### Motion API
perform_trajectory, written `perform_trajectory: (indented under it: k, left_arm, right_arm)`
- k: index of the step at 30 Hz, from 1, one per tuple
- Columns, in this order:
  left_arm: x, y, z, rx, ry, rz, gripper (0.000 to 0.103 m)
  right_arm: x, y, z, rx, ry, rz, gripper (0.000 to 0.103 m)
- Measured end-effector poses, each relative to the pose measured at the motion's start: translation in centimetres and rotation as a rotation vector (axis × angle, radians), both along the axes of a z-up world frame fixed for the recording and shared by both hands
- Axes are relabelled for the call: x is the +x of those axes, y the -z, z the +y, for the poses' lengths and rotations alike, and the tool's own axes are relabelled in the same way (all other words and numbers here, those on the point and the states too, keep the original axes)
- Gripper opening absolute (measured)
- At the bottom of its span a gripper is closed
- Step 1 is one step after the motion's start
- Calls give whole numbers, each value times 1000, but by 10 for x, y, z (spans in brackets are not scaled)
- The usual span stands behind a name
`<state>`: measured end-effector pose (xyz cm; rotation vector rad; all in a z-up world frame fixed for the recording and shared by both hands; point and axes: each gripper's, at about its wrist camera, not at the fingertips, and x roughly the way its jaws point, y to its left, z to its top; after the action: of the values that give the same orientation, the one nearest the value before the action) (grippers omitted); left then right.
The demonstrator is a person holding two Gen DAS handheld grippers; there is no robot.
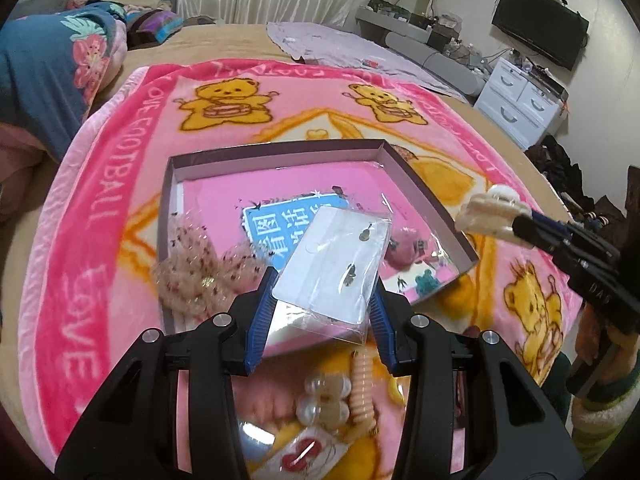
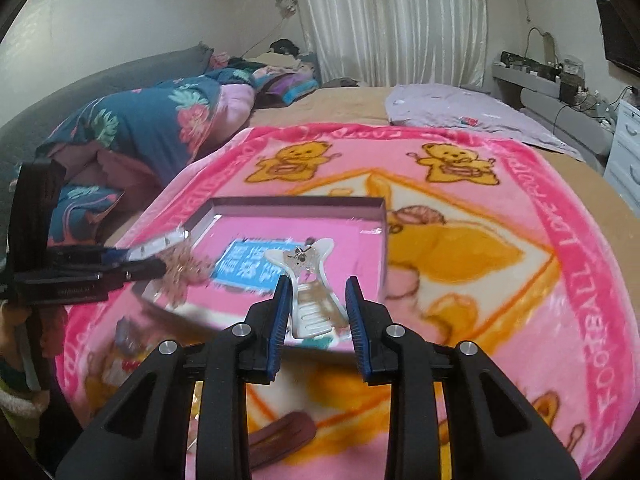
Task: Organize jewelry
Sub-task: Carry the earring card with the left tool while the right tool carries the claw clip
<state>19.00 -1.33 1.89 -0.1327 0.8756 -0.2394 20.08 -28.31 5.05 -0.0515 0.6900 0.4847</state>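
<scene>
My left gripper [image 1: 322,304] is shut on a clear bag [image 1: 332,264] with a white card and two small earrings, held over the near edge of a shallow box [image 1: 280,148] with a pink floor. In the right wrist view that left gripper [image 2: 136,258] comes in from the left over the box [image 2: 296,200]. My right gripper [image 2: 318,304] is shut on a white hair claw [image 2: 314,304], lifted above the box's near side. From the left wrist view the right gripper [image 1: 524,226] holds the hair claw [image 1: 488,216] beside the box's right wall.
The box lies on a pink bear blanket [image 1: 100,200] on a bed. Inside it are a frilly pink scrunchie [image 1: 196,276] and a pink item [image 1: 404,248]. On the blanket nearer me are a clear clip [image 1: 324,404], a peach spiral tie [image 1: 362,392] and a brown clip [image 2: 280,436].
</scene>
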Motion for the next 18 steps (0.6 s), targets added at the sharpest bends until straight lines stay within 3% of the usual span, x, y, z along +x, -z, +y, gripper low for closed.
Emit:
perform_trajectory:
  k: [18]
  left_arm:
    - [41,44,3,30,-29,50,36]
  right_arm:
    - [68,37,23,-56,95,74,27]
